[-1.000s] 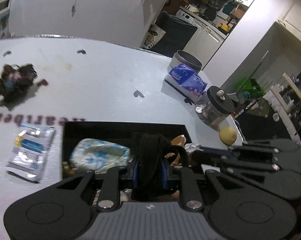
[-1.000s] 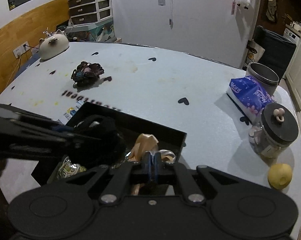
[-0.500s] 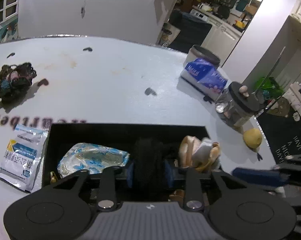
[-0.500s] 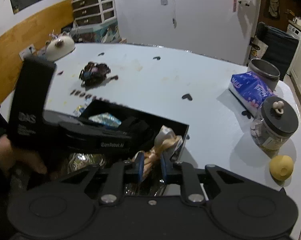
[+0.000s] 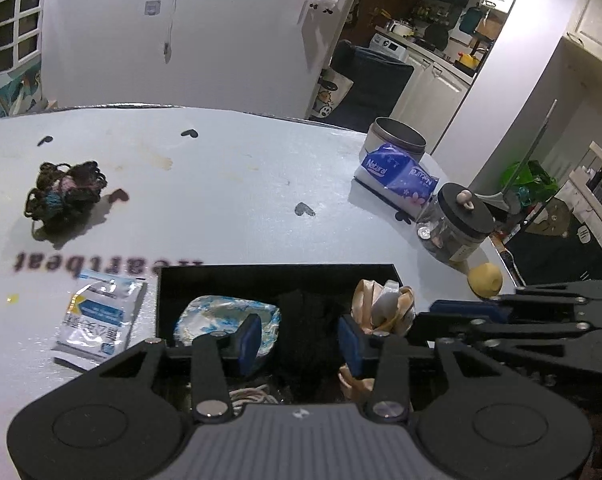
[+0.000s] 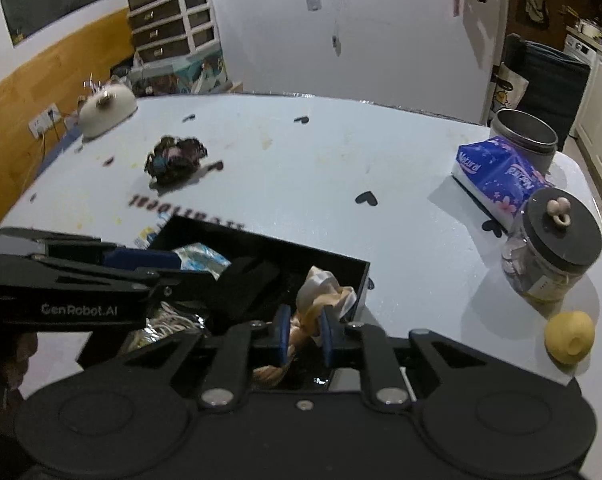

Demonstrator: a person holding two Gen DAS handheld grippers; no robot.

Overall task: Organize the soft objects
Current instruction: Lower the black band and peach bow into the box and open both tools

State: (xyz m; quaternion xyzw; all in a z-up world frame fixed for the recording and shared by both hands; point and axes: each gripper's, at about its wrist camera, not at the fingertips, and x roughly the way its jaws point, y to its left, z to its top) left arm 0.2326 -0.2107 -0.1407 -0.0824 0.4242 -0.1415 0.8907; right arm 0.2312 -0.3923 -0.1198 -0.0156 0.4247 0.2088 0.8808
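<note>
Only the right wrist view shows the white dish (image 6: 107, 109) far left on the table (image 6: 301, 168). Black box (image 5: 277, 276) holds foil packet (image 5: 225, 318), black cloth (image 5: 301, 320) between the wide-open left tool (image 5: 299, 338), and beige cloth (image 6: 321, 300) pinched by the right tool (image 6: 304, 334).

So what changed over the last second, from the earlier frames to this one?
The left hand-held gripper was clamped on the black cloth and has let go; it now stands open, with the cloth lying in the black box. The right hand-held gripper, pads together a second ago, now pinches the beige cloth. The hair-tie bundle, tissue pack and jar stayed put.
</note>
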